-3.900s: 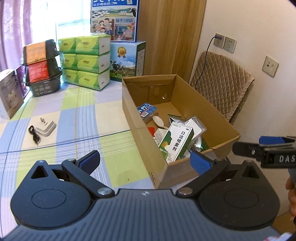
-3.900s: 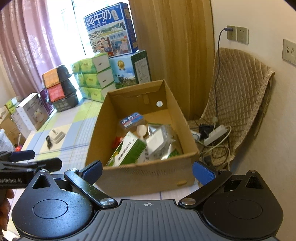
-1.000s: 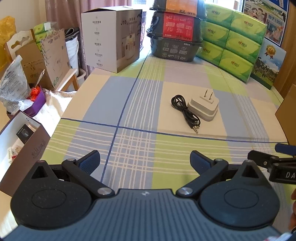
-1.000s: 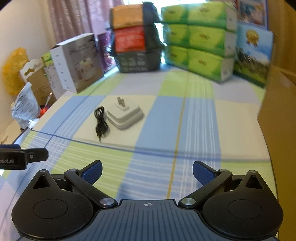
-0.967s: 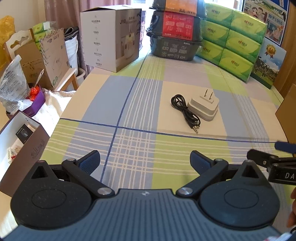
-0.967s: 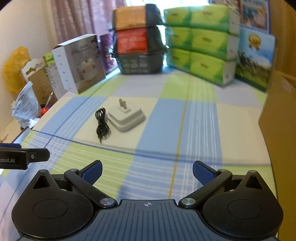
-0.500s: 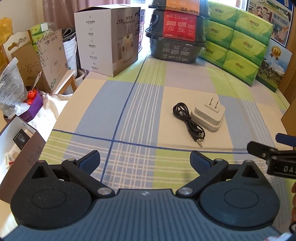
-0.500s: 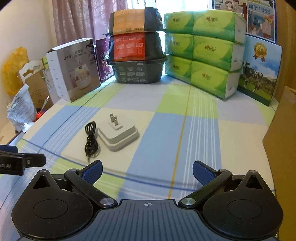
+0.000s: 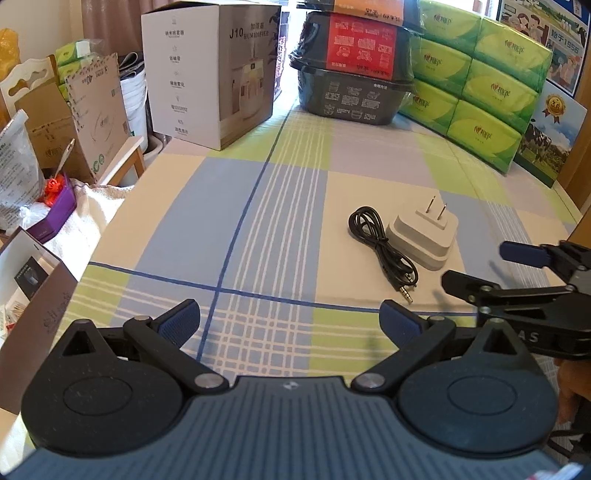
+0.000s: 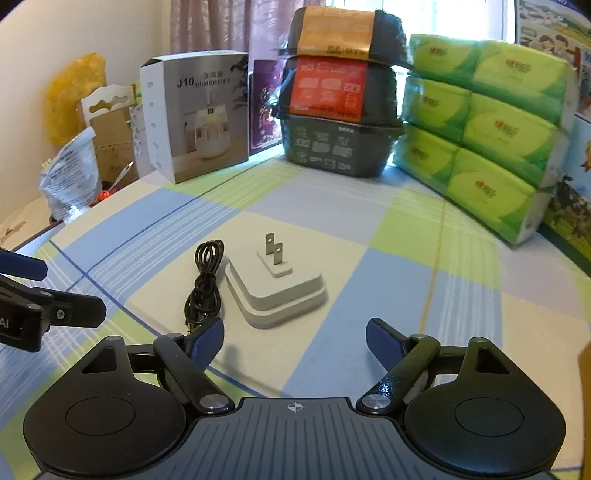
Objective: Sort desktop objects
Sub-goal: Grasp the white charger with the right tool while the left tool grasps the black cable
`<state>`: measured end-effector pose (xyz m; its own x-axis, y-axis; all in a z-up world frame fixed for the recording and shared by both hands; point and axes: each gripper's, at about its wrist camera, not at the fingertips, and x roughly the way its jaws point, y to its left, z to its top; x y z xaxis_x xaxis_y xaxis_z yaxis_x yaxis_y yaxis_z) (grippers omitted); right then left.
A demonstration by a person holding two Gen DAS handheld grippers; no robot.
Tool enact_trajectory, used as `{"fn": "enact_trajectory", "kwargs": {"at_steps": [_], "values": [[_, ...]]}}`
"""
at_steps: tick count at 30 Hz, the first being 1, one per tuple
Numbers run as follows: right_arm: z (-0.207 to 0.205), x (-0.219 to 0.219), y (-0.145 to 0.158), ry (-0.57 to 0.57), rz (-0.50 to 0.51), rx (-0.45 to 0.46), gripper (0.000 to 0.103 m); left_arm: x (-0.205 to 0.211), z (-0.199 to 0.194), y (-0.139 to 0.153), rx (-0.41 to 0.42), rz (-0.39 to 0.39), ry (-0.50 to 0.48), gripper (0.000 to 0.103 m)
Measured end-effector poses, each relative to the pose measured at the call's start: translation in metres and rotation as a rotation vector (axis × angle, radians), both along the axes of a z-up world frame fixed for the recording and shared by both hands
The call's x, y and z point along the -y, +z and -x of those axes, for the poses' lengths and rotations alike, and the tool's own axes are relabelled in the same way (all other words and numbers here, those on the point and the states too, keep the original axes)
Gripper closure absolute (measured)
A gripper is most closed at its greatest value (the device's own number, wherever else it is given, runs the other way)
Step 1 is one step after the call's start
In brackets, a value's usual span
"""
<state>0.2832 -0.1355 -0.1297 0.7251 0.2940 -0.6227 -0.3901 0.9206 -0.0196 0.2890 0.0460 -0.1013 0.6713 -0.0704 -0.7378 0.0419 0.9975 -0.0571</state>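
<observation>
Checked tablecloth (image 10: pixel 369 332), white plug adapter (image 10: pixel 277 288) and black cable (image 10: pixel 205 284) nearer than before, both grippers' jaws spread, empty.

I'm looking into a lived-in home room. The table (image 9: pixel 295 206) wears a checked cloth in blue, green and cream, and household stock is piled along its far edge: green packs of tissues (image 9: pixel 476 74), stacked black food tubs (image 9: pixel 354 70) with red and orange labels, a white humidifier box (image 9: pixel 210 70) and a milk carton case (image 9: pixel 546 144). A purple curtain (image 10: pixel 221 26) hangs over a bright window behind them. Off the left side I see loose cardboard (image 9: pixel 96 114), plastic bags (image 10: pixel 70 177) and a white towel (image 9: pixel 92 218)
</observation>
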Motion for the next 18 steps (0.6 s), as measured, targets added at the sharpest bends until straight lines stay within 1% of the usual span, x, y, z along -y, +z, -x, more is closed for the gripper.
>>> {"fn": "enact_trajectory", "kwargs": {"at_steps": [8, 11, 15, 18], "values": [[-0.016, 0.005, -0.015, 0.019, -0.023, -0.004, 0.021, -0.001, -0.014, -0.006, 0.007, 0.023, -0.022, 0.002], [-0.023, 0.006, -0.018, 0.028, -0.033, 0.013, 0.021, -0.001, -0.016, -0.008, 0.007, 0.026, -0.028, 0.002], [-0.032, 0.004, -0.018, 0.032, -0.052, 0.011, 0.021, -0.002, -0.017, -0.011, 0.004, 0.026, -0.032, 0.002], [-0.038, -0.001, -0.018, 0.073, -0.036, 0.018, 0.021, -0.004, -0.019, -0.010, 0.010, 0.030, -0.028, 0.002]]}}
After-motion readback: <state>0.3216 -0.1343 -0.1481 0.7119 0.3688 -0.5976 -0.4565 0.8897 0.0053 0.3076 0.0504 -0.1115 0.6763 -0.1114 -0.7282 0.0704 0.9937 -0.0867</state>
